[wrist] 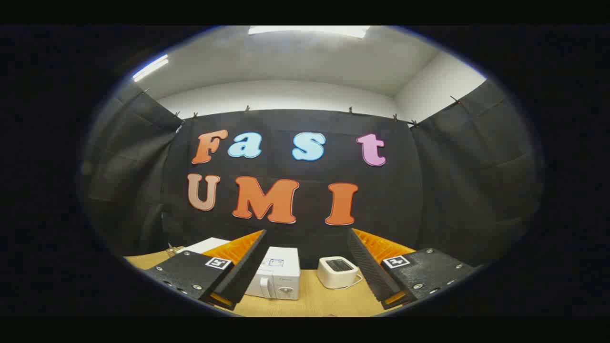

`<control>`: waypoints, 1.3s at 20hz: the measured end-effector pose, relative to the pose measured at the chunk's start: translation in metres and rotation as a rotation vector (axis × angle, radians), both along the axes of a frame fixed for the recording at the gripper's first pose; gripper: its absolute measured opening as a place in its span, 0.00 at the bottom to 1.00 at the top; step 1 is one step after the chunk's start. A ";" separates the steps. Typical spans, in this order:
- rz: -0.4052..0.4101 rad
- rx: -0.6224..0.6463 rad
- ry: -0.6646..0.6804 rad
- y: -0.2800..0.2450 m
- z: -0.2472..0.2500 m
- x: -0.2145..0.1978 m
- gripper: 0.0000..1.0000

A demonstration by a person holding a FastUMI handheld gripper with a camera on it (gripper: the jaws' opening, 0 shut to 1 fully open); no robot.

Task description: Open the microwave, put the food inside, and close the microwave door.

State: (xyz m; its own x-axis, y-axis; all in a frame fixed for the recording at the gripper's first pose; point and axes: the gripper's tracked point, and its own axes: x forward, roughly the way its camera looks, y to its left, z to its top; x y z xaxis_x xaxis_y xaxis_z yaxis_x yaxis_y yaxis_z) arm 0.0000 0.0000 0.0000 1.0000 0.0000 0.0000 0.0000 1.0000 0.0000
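Black and orange, the two fingers of my claw (305, 274) stand wide apart and hold nothing, above the wooden bench (310, 305). Just ahead of them, near the left finger, the white microwave (276, 274) stands with its door closed, and a small white appliance (337, 271) sits beside it. I judge nothing is done yet: opening, loading the food and closing all remain.

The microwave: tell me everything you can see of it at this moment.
The microwave is a small white box, glossy like plastic or painted metal, standing upright on the wooden table with its door closed. A round knob sits low on its front and a label lies on top. It stands beyond the open tool, partly hidden by the left finger. Nothing touches it except the table.
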 end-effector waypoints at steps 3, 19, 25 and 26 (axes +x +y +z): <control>0.007 -0.028 0.007 0.006 -0.003 0.002 0.99; 0.000 -0.029 0.031 0.022 -0.010 0.005 0.99; -0.015 -0.037 0.040 0.030 -0.011 0.006 0.99; -0.022 -0.042 0.042 0.029 -0.011 0.006 0.99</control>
